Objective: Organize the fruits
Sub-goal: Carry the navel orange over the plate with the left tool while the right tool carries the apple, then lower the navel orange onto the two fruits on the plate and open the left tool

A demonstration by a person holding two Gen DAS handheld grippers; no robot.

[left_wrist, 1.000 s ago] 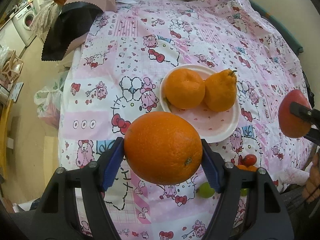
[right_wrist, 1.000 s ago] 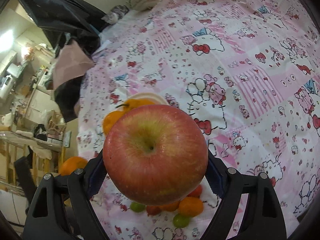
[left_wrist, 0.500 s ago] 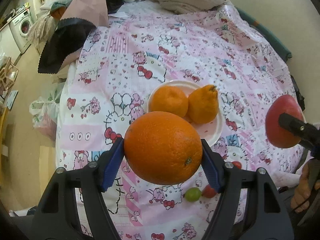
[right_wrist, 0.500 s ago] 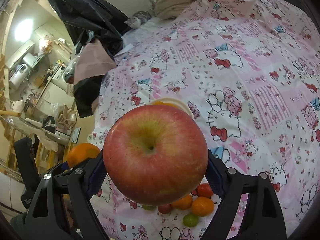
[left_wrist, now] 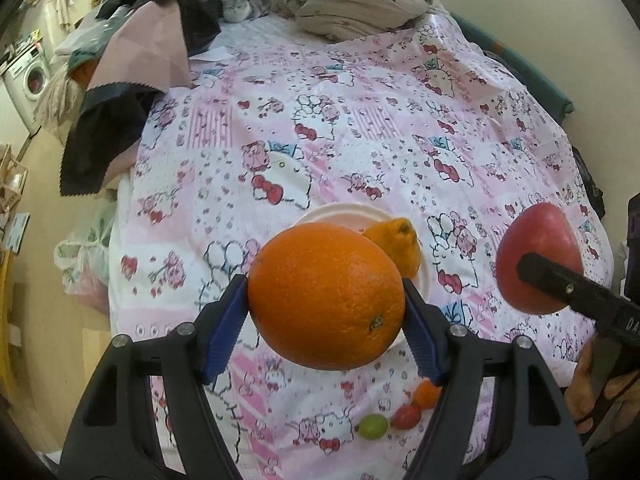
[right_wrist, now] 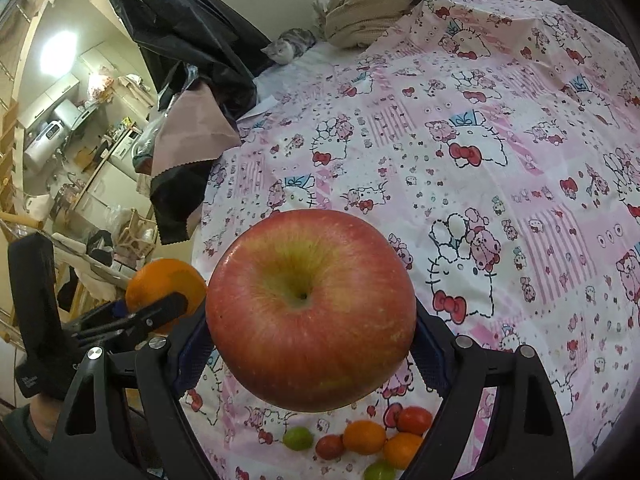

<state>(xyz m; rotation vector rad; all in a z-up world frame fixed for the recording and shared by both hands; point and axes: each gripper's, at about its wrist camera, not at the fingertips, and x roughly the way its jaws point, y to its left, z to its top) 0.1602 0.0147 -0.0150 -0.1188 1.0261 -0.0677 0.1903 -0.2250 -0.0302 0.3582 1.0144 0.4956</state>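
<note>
My left gripper (left_wrist: 326, 308) is shut on a large orange (left_wrist: 326, 296) and holds it high above the pink cloth. Behind the orange a white plate (left_wrist: 344, 214) holds a knobbly citrus (left_wrist: 396, 246); anything else on the plate is hidden. My right gripper (right_wrist: 310, 344) is shut on a red apple (right_wrist: 310, 316), also held up in the air. The apple shows in the left wrist view (left_wrist: 538, 258) at the right. The orange shows in the right wrist view (right_wrist: 164, 284) at the left. Several small cherry tomatoes (right_wrist: 364, 438) lie near the front edge.
The pink patterned bedspread (left_wrist: 360, 120) covers the surface. Crumpled beige bedding (left_wrist: 360, 4) and a grey cat (left_wrist: 244, 6) are at the far end. Dark and pink cloths (left_wrist: 120, 72) hang over the left edge. Floor and a washing machine (left_wrist: 28, 80) are left.
Both grippers have pulled back and up from the plate with their fruit; the plate looks smaller and farther, and the orange now covers most of it.
</note>
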